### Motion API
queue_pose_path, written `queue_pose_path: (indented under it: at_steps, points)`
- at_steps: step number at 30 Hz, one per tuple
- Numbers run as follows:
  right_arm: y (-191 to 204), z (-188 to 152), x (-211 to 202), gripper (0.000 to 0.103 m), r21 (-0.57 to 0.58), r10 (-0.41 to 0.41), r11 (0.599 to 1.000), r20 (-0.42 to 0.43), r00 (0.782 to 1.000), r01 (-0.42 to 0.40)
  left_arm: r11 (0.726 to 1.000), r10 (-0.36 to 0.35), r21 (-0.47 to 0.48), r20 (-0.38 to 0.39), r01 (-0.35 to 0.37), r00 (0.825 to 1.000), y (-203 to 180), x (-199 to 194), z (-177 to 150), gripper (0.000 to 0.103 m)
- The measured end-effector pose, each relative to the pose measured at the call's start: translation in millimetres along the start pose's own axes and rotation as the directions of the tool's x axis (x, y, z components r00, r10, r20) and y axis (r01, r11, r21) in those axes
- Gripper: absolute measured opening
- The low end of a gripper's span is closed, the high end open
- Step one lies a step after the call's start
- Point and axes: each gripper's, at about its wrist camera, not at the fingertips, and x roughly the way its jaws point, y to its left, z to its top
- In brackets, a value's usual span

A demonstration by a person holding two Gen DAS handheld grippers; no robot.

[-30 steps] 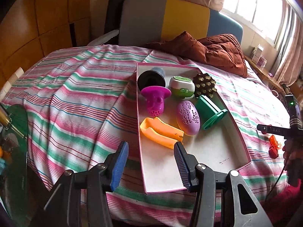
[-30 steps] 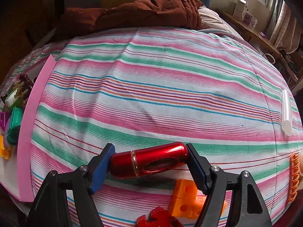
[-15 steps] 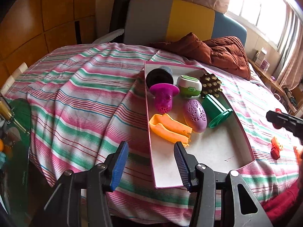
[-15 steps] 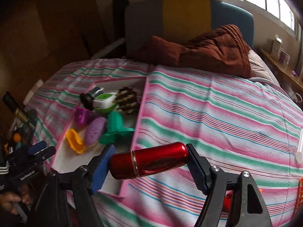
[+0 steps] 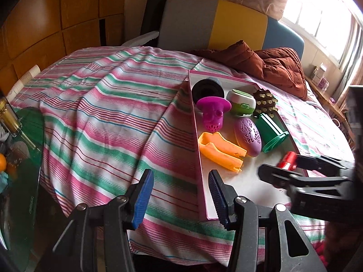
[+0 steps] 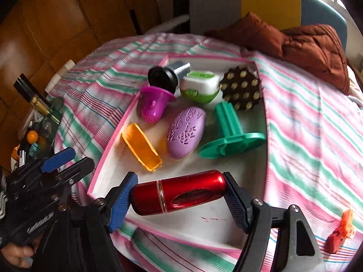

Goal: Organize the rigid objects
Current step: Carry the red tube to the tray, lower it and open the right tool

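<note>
My right gripper is shut on a shiny red cylinder, held crosswise over the bare near end of a white tray with a pink rim. In the tray lie an orange holder, a purple egg-shaped case, a green spool, a magenta strainer, a green-and-white box, a brown studded ball and a black cup. My left gripper stands open with nothing between its fingers, at the near left corner of the tray. The left wrist view shows the right gripper with the red cylinder entering from the right.
A striped cloth covers the table. A brown jacket lies at the back in front of a chair. Small orange and red bricks sit on the cloth at the right. A glass side table with a bottle and oranges stands left.
My right gripper has carried the red cylinder leftward from the bare cloth to above the tray's near end, rolling as it went. The left gripper has shifted only slightly.
</note>
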Motion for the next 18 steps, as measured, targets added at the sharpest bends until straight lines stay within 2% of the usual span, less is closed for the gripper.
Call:
queue_pose_path:
  at_steps: [3,5,8,18]
  points:
    - [-1,8,18,0.076,0.034,-0.037,0.999,0.004,0.999,0.037,1.0,-0.001,0.002,-0.005,0.001,1.0,0,1,0,0.051]
    - [-3,13,29,0.076,0.053,-0.031,0.998,0.004,1.0,0.031,1.0,-0.003,0.005,-0.011,0.003,1.0,-1,2,0,0.051]
    - [-4,18,38,0.076,0.035,-0.058,0.998,0.013,0.998,0.057,1.0,-0.002,0.009,-0.011,0.002,1.0,-2,2,-1,0.051]
    - [-5,7,27,0.076,0.016,0.007,1.0,0.051,0.999,-0.008,1.0,0.001,0.011,-0.013,-0.001,1.0,-4,2,-3,0.051]
